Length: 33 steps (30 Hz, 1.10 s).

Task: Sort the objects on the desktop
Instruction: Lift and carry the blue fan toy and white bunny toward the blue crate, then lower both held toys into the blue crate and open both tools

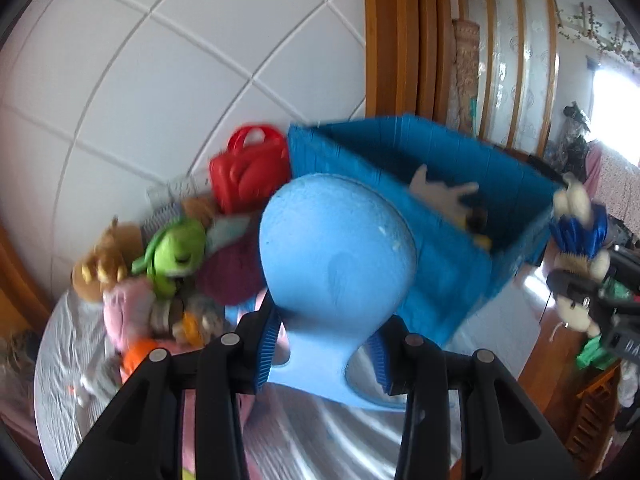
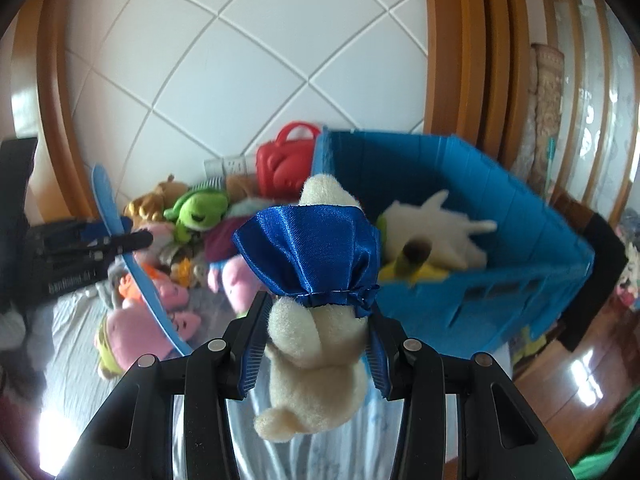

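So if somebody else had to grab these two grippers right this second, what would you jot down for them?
Left gripper: shut on a light blue foam piece, held up near the blue bin.
Right gripper: shut on a cream plush in a blue satin cape, also near the bin.
Done: a white plush and something yellow lie in the bin.
Left: drop both held items, then clear the toy pile beside the bin.
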### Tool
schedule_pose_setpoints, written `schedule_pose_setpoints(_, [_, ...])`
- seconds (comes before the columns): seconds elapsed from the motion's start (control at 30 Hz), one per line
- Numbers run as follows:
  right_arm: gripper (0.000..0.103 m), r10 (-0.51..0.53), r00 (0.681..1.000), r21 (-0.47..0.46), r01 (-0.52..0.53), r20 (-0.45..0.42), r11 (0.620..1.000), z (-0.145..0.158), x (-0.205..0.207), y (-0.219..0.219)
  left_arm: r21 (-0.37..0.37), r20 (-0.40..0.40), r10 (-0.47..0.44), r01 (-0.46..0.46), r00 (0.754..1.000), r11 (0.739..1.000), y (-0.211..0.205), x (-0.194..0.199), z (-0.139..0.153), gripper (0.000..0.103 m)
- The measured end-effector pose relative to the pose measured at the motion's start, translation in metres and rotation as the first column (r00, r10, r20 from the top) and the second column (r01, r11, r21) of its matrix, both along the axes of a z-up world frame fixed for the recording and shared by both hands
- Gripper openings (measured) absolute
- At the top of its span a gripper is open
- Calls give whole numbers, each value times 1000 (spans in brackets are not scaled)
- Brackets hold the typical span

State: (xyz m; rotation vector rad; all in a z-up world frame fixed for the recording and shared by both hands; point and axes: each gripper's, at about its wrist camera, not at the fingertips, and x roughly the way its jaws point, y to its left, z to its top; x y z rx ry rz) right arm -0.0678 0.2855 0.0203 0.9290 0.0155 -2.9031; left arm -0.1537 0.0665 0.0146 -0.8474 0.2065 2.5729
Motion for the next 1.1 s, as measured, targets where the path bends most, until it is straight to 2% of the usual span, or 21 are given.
schedule_pose_setpoints(0.2, [43,10,998,27,-9,-67,1000,51,-32,41,2,-97,-26,26,995,1000,42,-45,90,39])
schedule_pose_setpoints(0.33, [43,32,996,57,-27,-80,998,78,-70,78,2,-168,4,-3,986,1000,89,-84,150,39])
schedule_pose_setpoints(0.5, [43,42,996,137,-31,-78,990,97,-131,129,42,-177,28,-21,984,999,153,-139,191,39])
schedule_pose_setpoints(0.6, [43,47,998,149,-40,-46,988,88,-180,155,58,-142,28,-20,990,998,191,-176,189,39])
schedule_pose_setpoints(0.77, [43,53,999,167,-54,8,984,71,-262,199,25,-7,15,-15,1000,1000,255,-244,141,39])
schedule_pose_setpoints(0.83, [43,55,998,168,-59,26,984,63,-291,213,4,55,10,-10,998,1000,273,-267,117,34])
schedule_pose_setpoints(0.93, [43,68,996,147,-76,54,986,50,-341,224,-62,69,35,-31,997,998,294,-288,94,34])
schedule_pose_setpoints(1.1, [43,71,989,158,-92,132,983,22,-415,227,-93,159,41,-26,987,995,312,-331,64,33])
